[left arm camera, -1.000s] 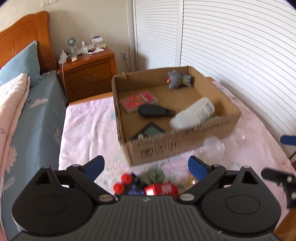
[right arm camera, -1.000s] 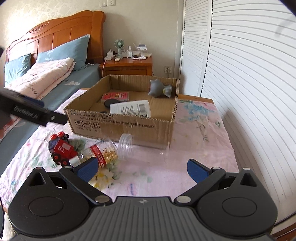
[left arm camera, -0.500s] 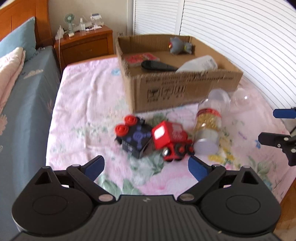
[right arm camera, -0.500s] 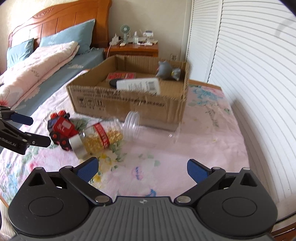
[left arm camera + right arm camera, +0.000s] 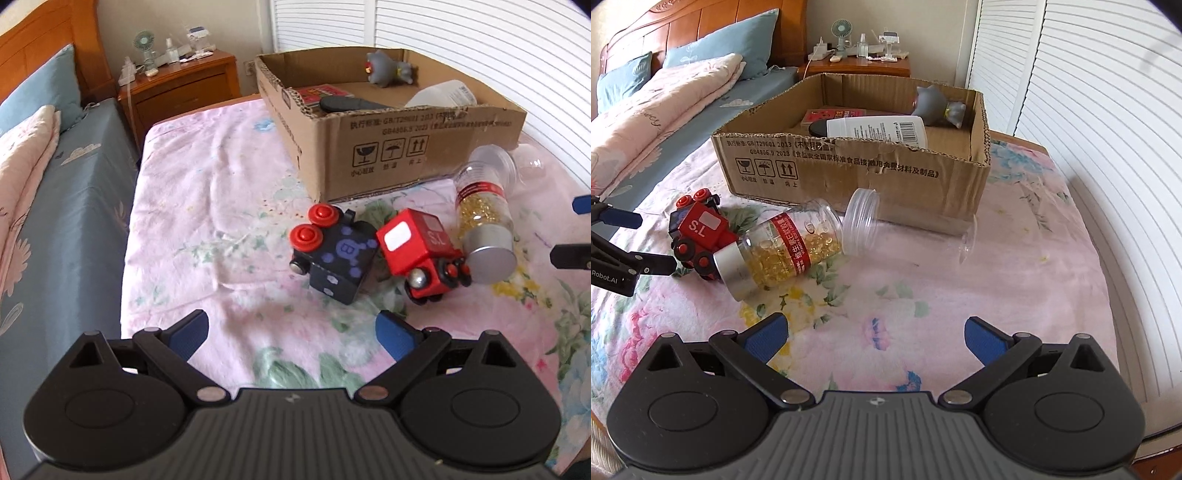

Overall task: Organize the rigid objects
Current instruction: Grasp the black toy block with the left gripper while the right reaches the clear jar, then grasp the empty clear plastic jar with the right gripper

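Observation:
A red toy train car (image 5: 421,251) and a black toy car with red knobs (image 5: 332,254) lie on the flowered cloth in front of a cardboard box (image 5: 406,144). A capsule bottle (image 5: 779,247) lies on its side beside the red car (image 5: 701,236). A clear cup (image 5: 864,225) lies at the box's front wall (image 5: 849,173). My left gripper (image 5: 291,334) is open and empty, short of the toys. My right gripper (image 5: 873,338) is open and empty, short of the bottle.
The box holds a grey toy (image 5: 932,105), a white bottle (image 5: 879,129), a black remote (image 5: 347,104) and a red packet (image 5: 317,91). A bed with pillows (image 5: 665,96) lies left. A nightstand (image 5: 177,81) stands behind. Louvred doors (image 5: 1089,92) run along the right.
My left gripper pulled back from over the box and now looks down at the toys. My right gripper moved closer to the bottle and cup. Both stayed open.

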